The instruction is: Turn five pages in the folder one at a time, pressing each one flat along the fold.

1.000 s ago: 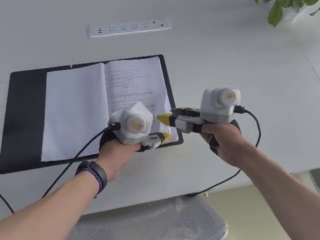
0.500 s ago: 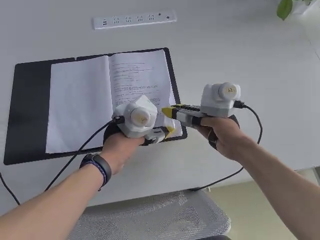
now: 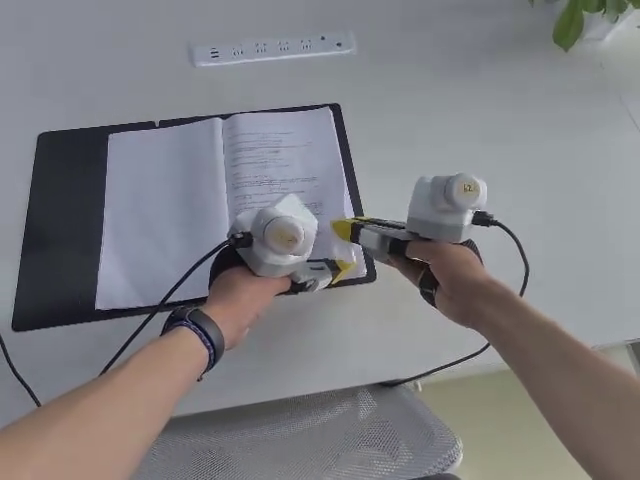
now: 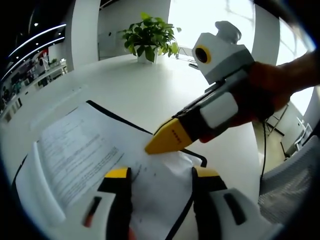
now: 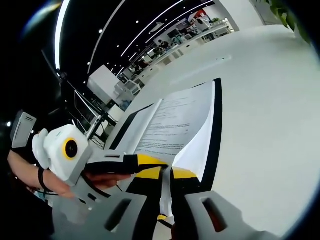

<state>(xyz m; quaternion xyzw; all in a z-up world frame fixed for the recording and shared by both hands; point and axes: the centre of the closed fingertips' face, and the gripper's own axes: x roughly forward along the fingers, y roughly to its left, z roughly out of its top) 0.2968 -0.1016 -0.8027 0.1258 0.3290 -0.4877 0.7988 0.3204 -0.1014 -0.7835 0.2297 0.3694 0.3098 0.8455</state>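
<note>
looking down across the white table, i have the black folder lying open in front of me, a blank sheet on its left half and the printed page on its right half, with the fold running between them. a mesh chair sits under the table's near edge. my right gripper is at the lower right corner of the printed page, its yellow-tipped jaws clenched with the sheet's edge pinched between them; in the right gripper view that corner curls up off the folder's cover. my left gripper sits just beside it at the folder's near edge, jaws spread wide and grasping nothing, with the wrinkled bottom of the page showing between them in the left gripper view. whether its tips touch the paper i cannot tell. a white power strip lies beyond the folder, well apart from it, and a leafy plant stands at the table's far right.
</note>
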